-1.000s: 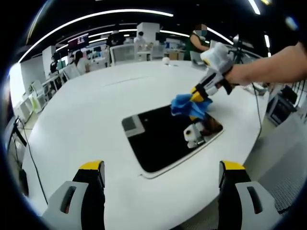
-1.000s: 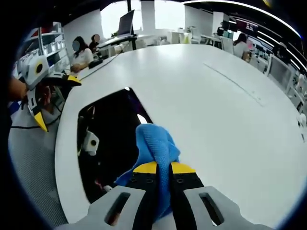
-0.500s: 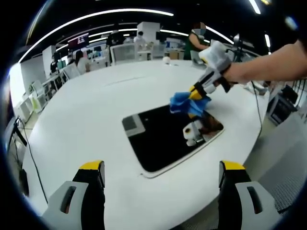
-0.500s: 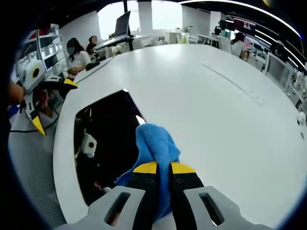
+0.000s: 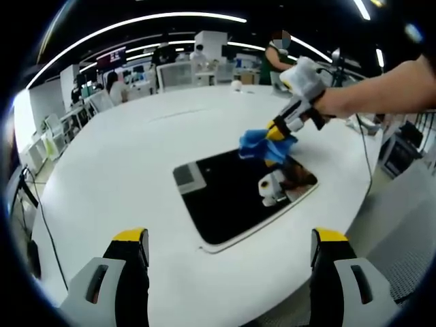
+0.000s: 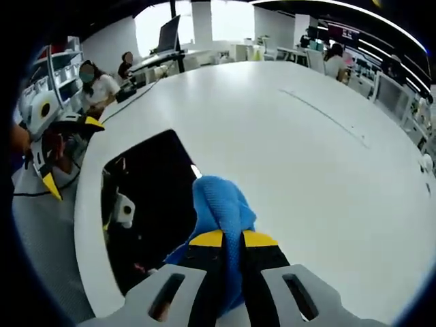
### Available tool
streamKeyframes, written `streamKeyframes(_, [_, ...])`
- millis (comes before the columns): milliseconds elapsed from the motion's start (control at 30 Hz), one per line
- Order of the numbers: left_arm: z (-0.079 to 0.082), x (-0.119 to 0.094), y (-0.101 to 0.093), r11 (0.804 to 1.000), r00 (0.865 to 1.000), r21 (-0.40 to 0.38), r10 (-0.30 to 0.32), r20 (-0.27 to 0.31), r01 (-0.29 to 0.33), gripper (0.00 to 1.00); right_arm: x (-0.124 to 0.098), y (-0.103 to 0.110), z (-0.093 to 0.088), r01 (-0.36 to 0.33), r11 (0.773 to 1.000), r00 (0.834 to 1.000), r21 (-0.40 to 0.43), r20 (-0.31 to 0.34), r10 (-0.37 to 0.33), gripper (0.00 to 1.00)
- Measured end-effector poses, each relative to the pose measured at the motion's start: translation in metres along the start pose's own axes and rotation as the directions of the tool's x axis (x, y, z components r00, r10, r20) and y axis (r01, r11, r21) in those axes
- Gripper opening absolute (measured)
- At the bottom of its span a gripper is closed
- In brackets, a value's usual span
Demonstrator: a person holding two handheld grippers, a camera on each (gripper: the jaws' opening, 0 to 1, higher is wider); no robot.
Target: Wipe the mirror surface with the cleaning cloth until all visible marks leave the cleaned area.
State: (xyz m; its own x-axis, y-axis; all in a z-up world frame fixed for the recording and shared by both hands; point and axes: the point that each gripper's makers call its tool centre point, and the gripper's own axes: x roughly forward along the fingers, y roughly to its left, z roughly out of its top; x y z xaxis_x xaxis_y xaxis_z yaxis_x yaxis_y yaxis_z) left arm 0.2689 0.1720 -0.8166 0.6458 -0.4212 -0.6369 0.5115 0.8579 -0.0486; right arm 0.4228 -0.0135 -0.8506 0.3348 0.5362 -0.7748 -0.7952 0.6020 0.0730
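- Over in the left gripper view, the left gripper (image 5: 230,262) hangs back above the near rim of the white table (image 5: 122,170), jaws spread wide with nothing between them.
- Beyond it the mirror (image 5: 235,194) lies flat on the table, a dark slab set close to the table's right-hand edge.
- The right gripper (image 5: 281,129) comes in from the right with the blue cleaning cloth (image 5: 262,146) bunched at its tip, over the mirror's far corner; I can't tell whether the cloth is pressing on the glass or just above it.
- From the right gripper view, the right gripper's jaws are pinched together on the cleaning cloth (image 6: 221,211), which bulges out ahead of the yellow tips.
- The mirror (image 6: 146,204) sits to the left of the cloth in this view, with the left gripper (image 6: 51,146) well off past the table edge.
- To wipe well, I'd judge the cloth wants flattening onto the glass and drawing in long overlapping passes toward the near end, since most of the dark surface looks not yet covered.
- Marks are too small to make out here.
- The mirror's right side runs near the table's drop-off, so strokes are safer ending inward; the broad bare tabletop on the other side leaves plenty of room to swing.
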Motion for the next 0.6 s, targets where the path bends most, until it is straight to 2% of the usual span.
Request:
streamKeyframes(67, [0.0,0.0,0.0,1.0,1.0,0.001,-0.001,0.0,0.001,0.99,-0.002,-0.007,0.0,0.029,1.0,1.0,-0.008,-0.001,-0.029,0.03])
streamKeyframes(267, [0.001,0.0,-0.001,1.0,1.0,0.001,-0.002,0.001,0.002,0.99,-0.007,-0.011,0.0,0.03,0.999,1.0,0.024,0.007,-0.03,0.03])
streamKeyframes(467, [0.001,-0.001,-0.001,1.0,1.0,-0.001,-0.002,0.003,0.002,1.0,-0.015,-0.017,0.011,0.028,0.997,0.998,0.077,0.046,-0.031,0.03])
streamKeyframes(600, [0.001,0.0,-0.001,1.0,1.0,0.001,-0.003,0.002,0.003,0.99,-0.022,-0.021,0.018,0.04,0.996,0.997,0.085,0.06,-0.045,0.03])
